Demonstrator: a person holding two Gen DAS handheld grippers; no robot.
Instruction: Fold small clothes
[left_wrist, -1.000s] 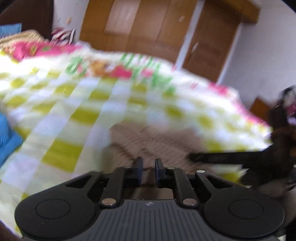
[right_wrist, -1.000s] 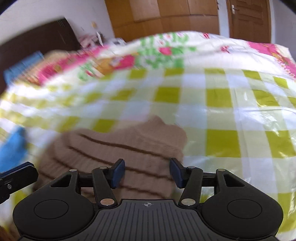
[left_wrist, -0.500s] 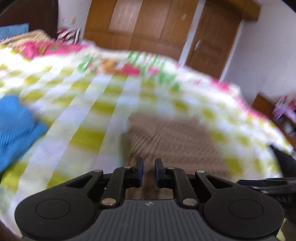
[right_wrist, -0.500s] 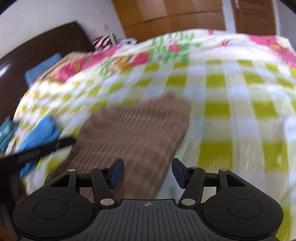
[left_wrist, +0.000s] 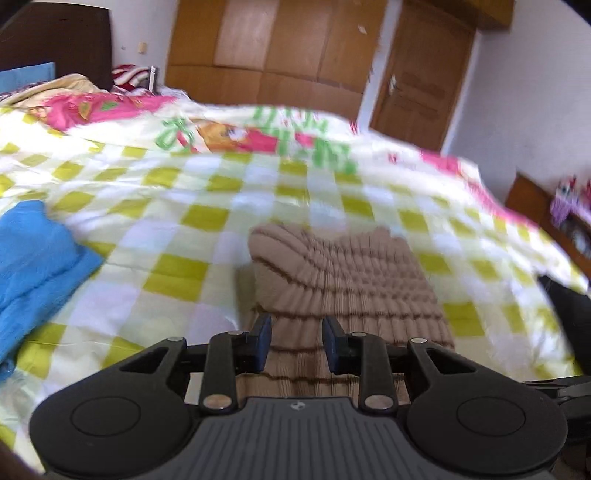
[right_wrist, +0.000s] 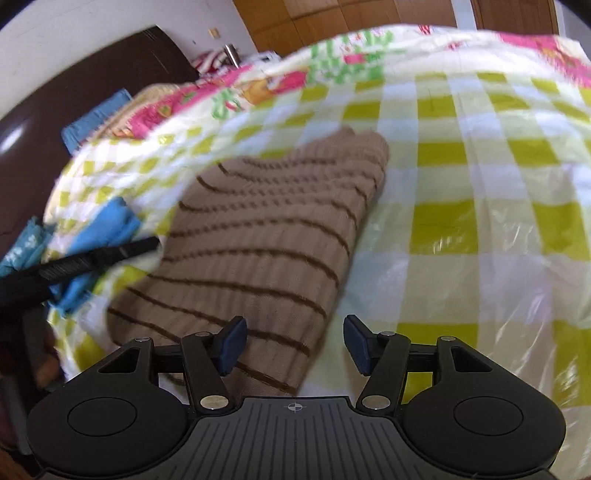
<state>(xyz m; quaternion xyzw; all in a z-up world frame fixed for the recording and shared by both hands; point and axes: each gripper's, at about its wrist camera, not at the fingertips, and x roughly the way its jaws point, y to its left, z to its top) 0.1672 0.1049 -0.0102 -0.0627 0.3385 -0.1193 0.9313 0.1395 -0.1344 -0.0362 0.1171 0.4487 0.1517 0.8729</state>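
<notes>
Brown striped sweater (left_wrist: 347, 273) folded on the checked bedspread (left_wrist: 177, 218), blue garment (left_wrist: 33, 266) well apart to its left. Left hand-held gripper (left_wrist: 297, 343) partly open above the sweater's near edge, gripping nothing. Right hand-held gripper (right_wrist: 293, 341) wide open over the sweater's near right corner, empty.

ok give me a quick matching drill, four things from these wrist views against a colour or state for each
Things:
1. folded knit garment
2. bedspread
3. cloth at the bed's left edge
4. left gripper

Colour or state:
A. plain blue
B. open, holding nothing
C. beige with dark brown stripes
D. yellow-green and white checks

Pairs: 1-C, 2-D, 3-A, 4-B
</notes>
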